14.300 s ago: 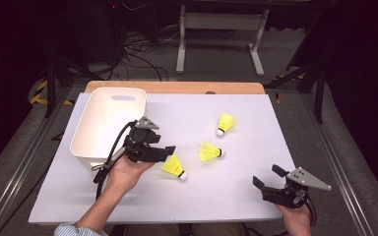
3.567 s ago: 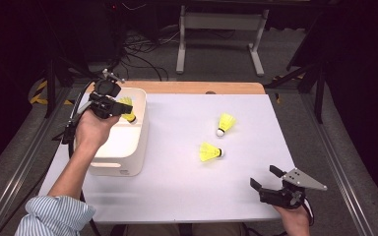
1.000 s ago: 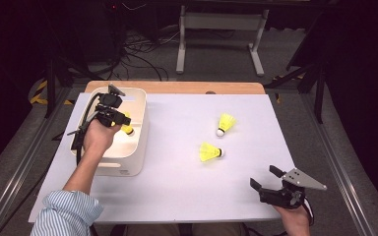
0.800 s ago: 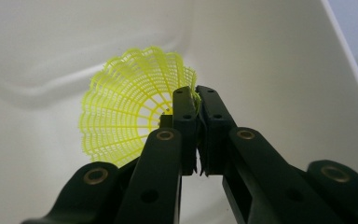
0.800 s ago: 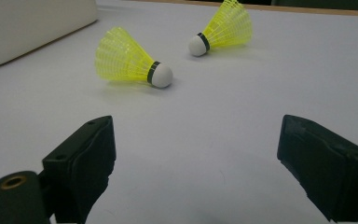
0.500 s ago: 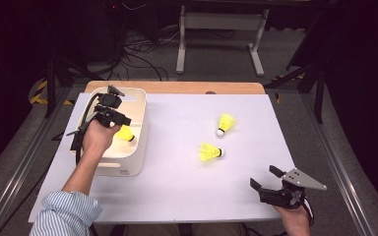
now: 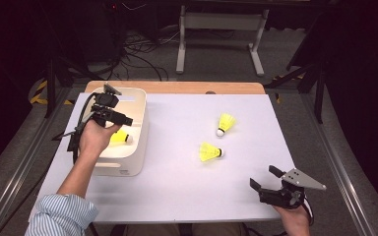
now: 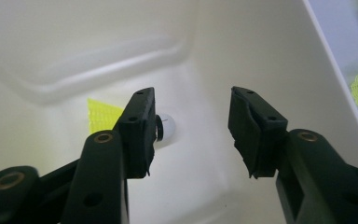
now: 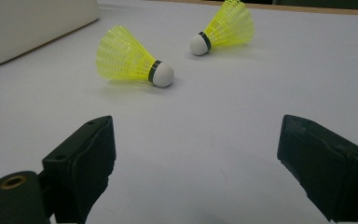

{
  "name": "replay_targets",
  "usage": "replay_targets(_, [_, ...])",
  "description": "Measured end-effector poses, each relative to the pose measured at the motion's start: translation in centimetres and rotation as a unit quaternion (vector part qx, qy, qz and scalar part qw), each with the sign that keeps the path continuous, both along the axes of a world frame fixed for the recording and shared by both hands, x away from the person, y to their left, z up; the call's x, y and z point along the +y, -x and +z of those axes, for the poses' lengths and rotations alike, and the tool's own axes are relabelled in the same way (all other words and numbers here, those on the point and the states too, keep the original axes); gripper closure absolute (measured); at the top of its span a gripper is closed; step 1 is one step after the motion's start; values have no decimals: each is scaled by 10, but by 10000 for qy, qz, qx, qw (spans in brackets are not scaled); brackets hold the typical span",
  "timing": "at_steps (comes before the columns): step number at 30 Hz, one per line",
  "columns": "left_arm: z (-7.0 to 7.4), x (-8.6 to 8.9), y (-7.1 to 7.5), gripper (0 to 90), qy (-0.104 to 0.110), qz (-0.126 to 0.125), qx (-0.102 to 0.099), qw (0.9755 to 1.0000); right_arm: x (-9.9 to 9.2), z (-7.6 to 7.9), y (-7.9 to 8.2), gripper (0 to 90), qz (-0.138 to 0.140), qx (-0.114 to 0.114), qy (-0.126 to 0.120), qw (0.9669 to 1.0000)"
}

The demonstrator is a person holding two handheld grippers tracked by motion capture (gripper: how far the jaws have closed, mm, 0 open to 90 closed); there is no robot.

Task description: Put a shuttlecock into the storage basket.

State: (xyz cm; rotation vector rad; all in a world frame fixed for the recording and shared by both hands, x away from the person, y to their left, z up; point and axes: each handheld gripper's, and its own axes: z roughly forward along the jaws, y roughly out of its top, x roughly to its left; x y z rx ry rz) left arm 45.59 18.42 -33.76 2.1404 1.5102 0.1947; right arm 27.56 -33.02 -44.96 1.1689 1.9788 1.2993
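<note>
Left hand-held gripper (image 8: 191, 135) over the white bin (image 7: 137, 147), jaws just opening, gripping nothing. Yellow shuttlecock (image 8: 103, 114) lying loose on the bin floor below. Right hand-held gripper (image 9: 196, 163) wide open, empty.

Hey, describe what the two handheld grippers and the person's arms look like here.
Both the left gripper and right gripper are black, each with two blocky jaws and brass-coloured pivot bushings. The right carries a grey three-cornered plate; a black cable trails from the left. A blue-and-white striped sleeve covers the left arm.
</note>
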Motion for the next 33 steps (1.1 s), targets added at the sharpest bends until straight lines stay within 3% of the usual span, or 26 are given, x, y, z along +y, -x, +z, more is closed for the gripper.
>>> replay_targets(9, [11,-1,8,363,41,39,-225,9997,0,0,0,122,4,3,-15,10000])
replay_targets(17, [18,-5,13,348,100,-41,-276,9996,0,0,0,123,1,6,-1,10000])
replay_targets(33, [32,-20,27,332,99,-311,-562,9979,1,0,0,118,43,-5,-35,10000])
